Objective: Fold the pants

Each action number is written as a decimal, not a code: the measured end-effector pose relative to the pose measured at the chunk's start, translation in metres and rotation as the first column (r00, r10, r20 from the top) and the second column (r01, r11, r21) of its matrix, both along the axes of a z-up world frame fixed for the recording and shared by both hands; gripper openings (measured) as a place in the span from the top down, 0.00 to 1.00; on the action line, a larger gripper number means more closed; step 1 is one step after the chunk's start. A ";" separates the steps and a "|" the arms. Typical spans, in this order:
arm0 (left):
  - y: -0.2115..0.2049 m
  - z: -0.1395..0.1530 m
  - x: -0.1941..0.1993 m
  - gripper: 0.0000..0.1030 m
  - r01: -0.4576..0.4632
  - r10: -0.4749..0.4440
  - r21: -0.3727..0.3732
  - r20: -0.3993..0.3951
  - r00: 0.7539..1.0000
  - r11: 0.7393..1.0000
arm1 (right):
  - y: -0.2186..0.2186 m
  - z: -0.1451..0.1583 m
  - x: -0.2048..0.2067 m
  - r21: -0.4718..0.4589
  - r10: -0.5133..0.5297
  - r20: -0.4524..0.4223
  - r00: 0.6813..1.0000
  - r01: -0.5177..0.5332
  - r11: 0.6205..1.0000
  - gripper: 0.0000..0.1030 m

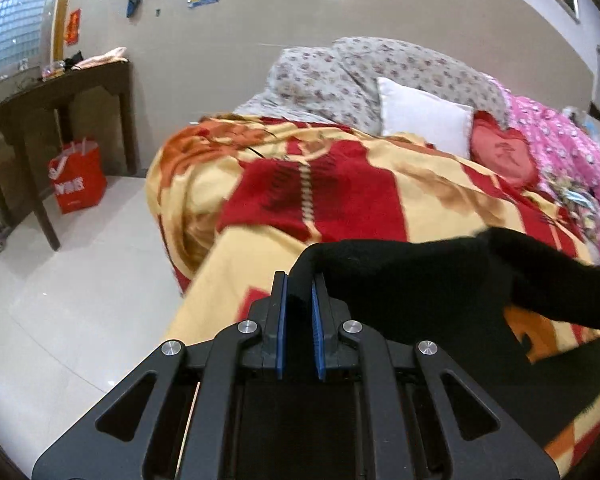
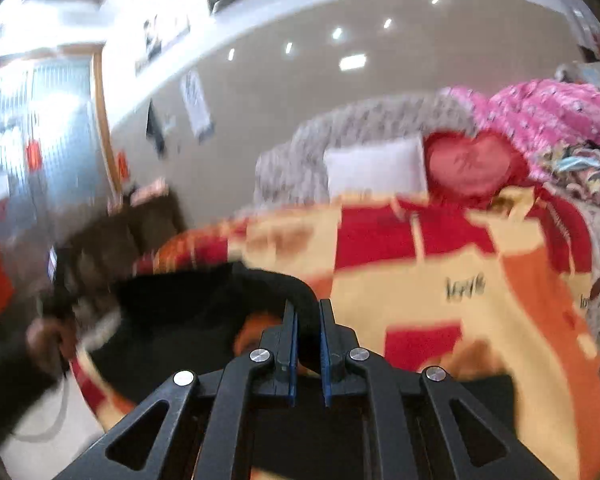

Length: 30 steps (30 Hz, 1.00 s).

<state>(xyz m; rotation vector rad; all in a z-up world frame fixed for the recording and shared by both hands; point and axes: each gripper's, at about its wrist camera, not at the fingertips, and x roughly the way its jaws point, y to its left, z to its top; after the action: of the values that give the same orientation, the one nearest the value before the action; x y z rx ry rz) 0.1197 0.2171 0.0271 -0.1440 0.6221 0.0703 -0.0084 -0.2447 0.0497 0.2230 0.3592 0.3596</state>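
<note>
Black knit pants (image 1: 440, 280) hang between two hand-held grippers above a bed. Left gripper (image 1: 300, 292) pinches one edge of the fabric between narrow blue-padded fingers (image 1: 281, 320); right gripper (image 2: 309, 320) clamps another edge the same way. Beneath lies a red, yellow and orange patterned blanket (image 1: 360, 196). Farther back sit a white square pillow (image 1: 424, 118), a red heart-shaped cushion (image 1: 504, 152) and a grey floral quilt (image 1: 340, 76).
</note>
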 end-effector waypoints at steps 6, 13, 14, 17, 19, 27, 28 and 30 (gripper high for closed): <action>0.018 -0.018 0.045 0.91 -0.051 0.050 -0.018 -0.059 0.997 0.999 | 0.006 0.051 -0.029 0.089 0.017 0.149 0.989 -0.030 0.996 0.92; 0.016 -0.039 0.062 0.90 -0.082 0.080 -0.015 -0.078 0.994 0.997 | -0.015 0.030 0.038 0.105 -0.098 0.006 0.995 0.097 0.990 0.92; 0.016 -0.040 0.063 0.89 -0.086 0.084 -0.016 -0.082 0.993 0.996 | -0.020 0.024 0.058 0.093 -0.137 -0.016 0.990 0.138 0.986 0.92; 0.021 -0.041 0.065 0.85 -0.103 0.098 -0.041 -0.105 0.990 0.994 | -0.034 0.010 0.105 0.045 -0.252 -0.009 0.968 0.252 0.967 0.92; 0.024 -0.035 0.059 0.82 -0.120 0.116 -0.043 -0.093 0.989 0.992 | -0.042 0.000 0.129 -0.003 -0.332 -0.047 0.942 0.332 0.943 0.91; 0.039 -0.012 0.026 0.69 -0.189 0.189 -0.032 -0.010 0.982 0.981 | -0.041 -0.019 0.130 -0.163 -0.439 -0.126 0.889 0.418 0.894 0.90; 0.033 -0.011 0.023 0.69 -0.162 0.161 -0.058 -0.016 0.987 0.985 | -0.031 -0.023 0.134 -0.196 -0.409 -0.147 0.901 0.379 0.904 0.88; 0.011 -0.013 0.020 0.69 -0.070 0.065 -0.094 -0.050 0.997 0.993 | -0.007 -0.042 0.153 -0.260 -0.314 -0.257 0.914 0.247 0.933 0.86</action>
<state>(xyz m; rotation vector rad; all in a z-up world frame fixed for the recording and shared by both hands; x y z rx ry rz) 0.1397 0.2281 0.0139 -0.2570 0.6672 0.1094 0.1451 -0.2518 0.0078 0.1046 0.6504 -0.0049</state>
